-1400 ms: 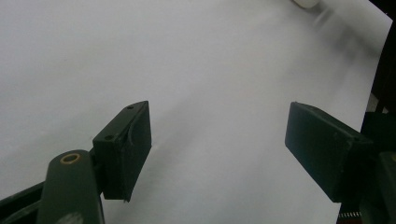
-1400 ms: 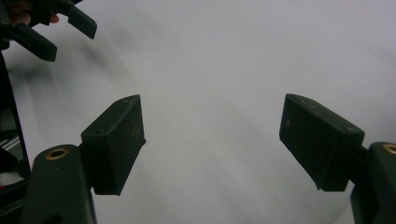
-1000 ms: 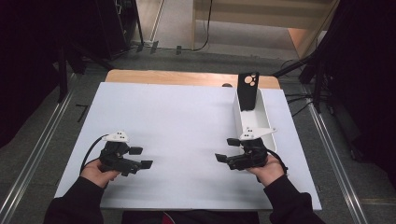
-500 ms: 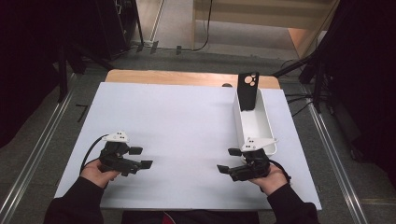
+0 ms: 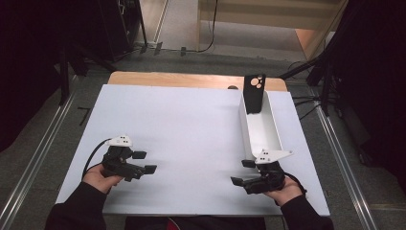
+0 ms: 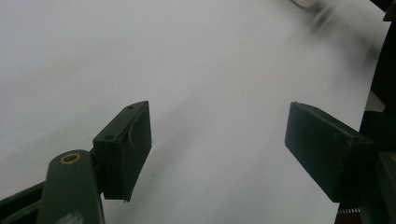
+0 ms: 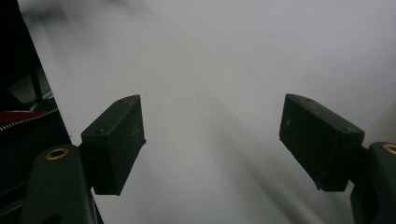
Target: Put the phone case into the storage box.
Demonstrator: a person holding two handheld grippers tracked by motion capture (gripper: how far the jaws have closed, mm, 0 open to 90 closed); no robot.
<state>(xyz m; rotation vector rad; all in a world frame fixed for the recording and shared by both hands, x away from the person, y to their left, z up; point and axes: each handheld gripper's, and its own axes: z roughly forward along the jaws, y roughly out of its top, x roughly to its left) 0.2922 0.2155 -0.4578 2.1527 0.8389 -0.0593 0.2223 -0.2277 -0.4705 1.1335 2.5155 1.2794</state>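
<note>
while both claws gape empty, white tray (image 5: 261, 127) just beyond right claw (image 5: 243, 172), left claw (image 5: 144, 162) well apart.

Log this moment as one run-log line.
left gripper: open, empty, over white board | right gripper: open, empty, near end of white tray | black phone case: upright in tray's far end

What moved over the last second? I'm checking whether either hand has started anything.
The right gripper drew back toward the person, away from the white tray. Its jaws are open and empty. The left gripper, the tray and the black phone case stayed put.
</note>
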